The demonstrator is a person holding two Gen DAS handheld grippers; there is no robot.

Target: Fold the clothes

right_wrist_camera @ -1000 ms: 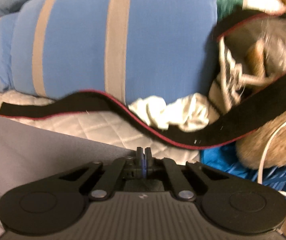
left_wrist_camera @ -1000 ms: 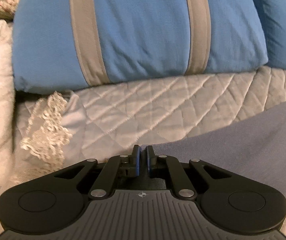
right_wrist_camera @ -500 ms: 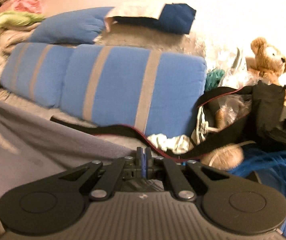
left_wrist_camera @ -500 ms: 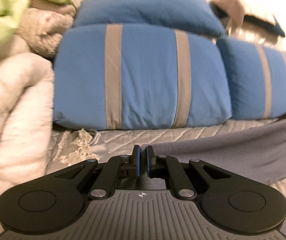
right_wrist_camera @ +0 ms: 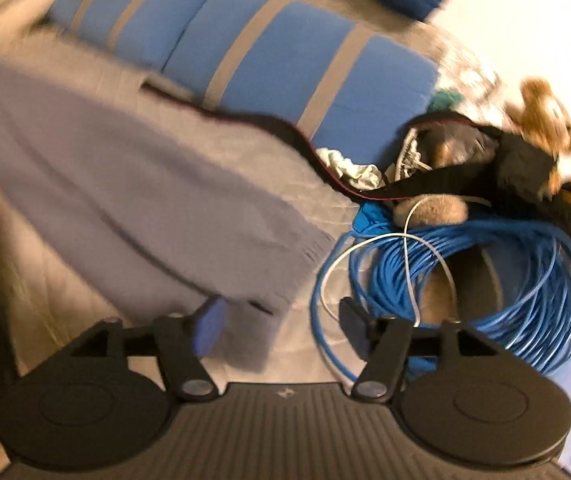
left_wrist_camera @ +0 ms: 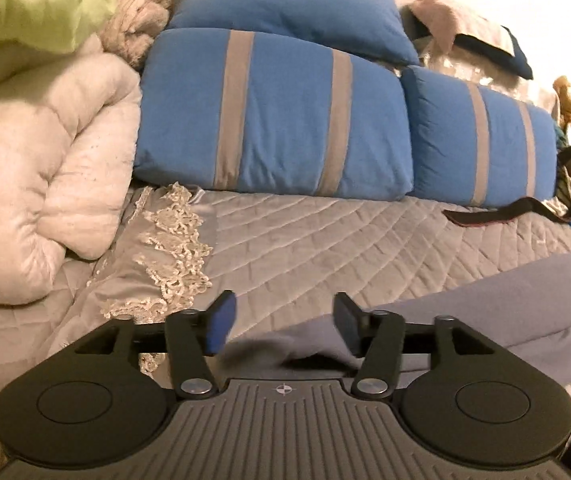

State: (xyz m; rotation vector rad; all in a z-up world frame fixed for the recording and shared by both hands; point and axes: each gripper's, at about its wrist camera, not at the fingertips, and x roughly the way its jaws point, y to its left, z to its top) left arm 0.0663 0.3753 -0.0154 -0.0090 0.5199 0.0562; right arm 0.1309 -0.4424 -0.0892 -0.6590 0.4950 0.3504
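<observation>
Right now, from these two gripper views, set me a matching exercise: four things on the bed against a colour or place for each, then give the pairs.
Things:
1. striped pillows
2. coiled cable
3. grey garment
4. teddy bear

Descriptions:
A. brown, at the far right by the wall
B. blue with grey bands
C. spread flat on the quilt
D. bright blue loops beside the garment's fringed end

Pairs: 1-B, 2-D, 3-C, 4-A
</observation>
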